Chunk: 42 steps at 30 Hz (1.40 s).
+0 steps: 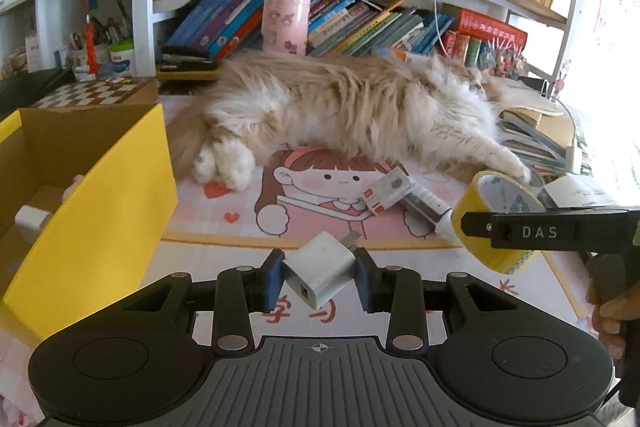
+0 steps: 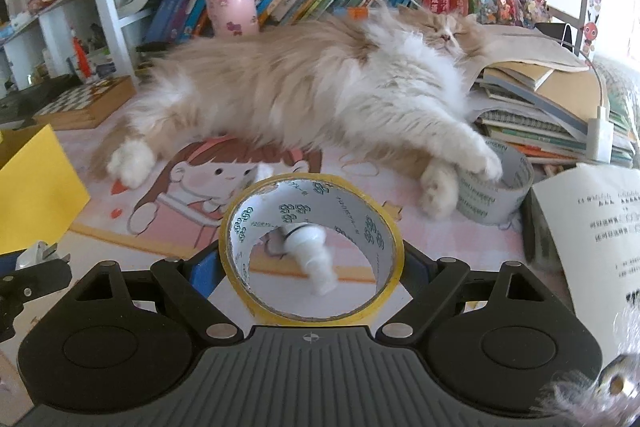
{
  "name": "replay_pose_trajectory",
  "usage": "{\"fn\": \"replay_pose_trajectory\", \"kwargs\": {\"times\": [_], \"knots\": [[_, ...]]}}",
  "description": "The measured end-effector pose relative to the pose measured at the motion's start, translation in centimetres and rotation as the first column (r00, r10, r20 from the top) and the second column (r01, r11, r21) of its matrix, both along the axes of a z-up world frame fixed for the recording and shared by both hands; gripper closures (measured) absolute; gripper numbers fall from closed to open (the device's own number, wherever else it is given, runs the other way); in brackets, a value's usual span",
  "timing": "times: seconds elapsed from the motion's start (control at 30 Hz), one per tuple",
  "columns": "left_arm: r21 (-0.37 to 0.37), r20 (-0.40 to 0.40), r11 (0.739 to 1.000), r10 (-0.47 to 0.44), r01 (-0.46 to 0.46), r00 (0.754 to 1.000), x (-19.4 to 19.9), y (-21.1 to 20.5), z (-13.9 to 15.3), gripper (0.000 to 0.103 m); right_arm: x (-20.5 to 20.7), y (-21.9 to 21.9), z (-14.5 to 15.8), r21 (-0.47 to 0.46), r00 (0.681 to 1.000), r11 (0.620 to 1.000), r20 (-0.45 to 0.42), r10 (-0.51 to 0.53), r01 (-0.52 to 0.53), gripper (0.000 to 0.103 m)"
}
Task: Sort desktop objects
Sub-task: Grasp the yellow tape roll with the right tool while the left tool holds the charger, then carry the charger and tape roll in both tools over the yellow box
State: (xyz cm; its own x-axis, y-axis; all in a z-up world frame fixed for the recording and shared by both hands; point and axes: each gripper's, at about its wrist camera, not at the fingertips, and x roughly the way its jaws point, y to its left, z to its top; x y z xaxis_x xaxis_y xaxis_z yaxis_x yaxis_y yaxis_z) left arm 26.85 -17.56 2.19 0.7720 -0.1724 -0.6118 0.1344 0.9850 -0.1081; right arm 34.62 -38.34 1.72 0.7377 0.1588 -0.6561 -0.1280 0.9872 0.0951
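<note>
My left gripper [image 1: 319,273] is shut on a white plug charger [image 1: 318,269] and holds it above the pink cartoon desk mat [image 1: 240,223], just right of the yellow cardboard box [image 1: 100,211]. My right gripper [image 2: 312,267] is shut on a yellow tape roll [image 2: 312,251], held upright above the mat; the roll also shows in the left wrist view [image 1: 496,219]. A white-tipped tube [image 2: 316,263] lies on the mat behind the roll. A small white and red box [image 1: 386,193] lies mid-mat.
A fluffy cat [image 1: 352,107] sleeps across the back of the desk, one paw on a grey tape roll [image 2: 496,183]. Stacked books [image 2: 540,115] and a paper sheet [image 2: 596,231] are at right. A chessboard [image 1: 92,93] and bookshelf stand behind. A white item [image 1: 30,221] lies inside the box.
</note>
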Motion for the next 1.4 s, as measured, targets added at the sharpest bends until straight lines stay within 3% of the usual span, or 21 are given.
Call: {"fn": "replay_pose_trajectory", "kwargs": {"times": [0.37, 0.67, 1.07, 1.4], "knots": [[-0.004, 0.009, 0.999, -0.035, 0.035, 0.999, -2.7, 1.7, 0.4, 0.068, -4.0, 2.6, 0.9, 0.02, 1.0, 0.999, -0.013, 0.028, -0.028, 0.018], [-0.008, 0.015, 0.997, -0.075, 0.075, 0.997, -5.1, 3.6, 0.4, 0.068, -7.4, 5.6, 1.1, -0.016, 0.998, 0.998, 0.002, 0.063, -0.063, 0.018], [-0.014, 0.038, 0.991, -0.129, 0.13, 0.991, -8.9, 7.1, 0.5, 0.068, -12.2, 8.9, 1.6, -0.048, 0.999, 0.999, 0.03, 0.021, -0.02, 0.018], [-0.029, 0.031, 0.993, -0.114, 0.115, 0.993, -12.9, 11.7, 0.6, 0.068, -16.7, 13.2, 1.6, -0.059, 0.999, 0.998, 0.025, 0.025, -0.023, 0.018]]}}
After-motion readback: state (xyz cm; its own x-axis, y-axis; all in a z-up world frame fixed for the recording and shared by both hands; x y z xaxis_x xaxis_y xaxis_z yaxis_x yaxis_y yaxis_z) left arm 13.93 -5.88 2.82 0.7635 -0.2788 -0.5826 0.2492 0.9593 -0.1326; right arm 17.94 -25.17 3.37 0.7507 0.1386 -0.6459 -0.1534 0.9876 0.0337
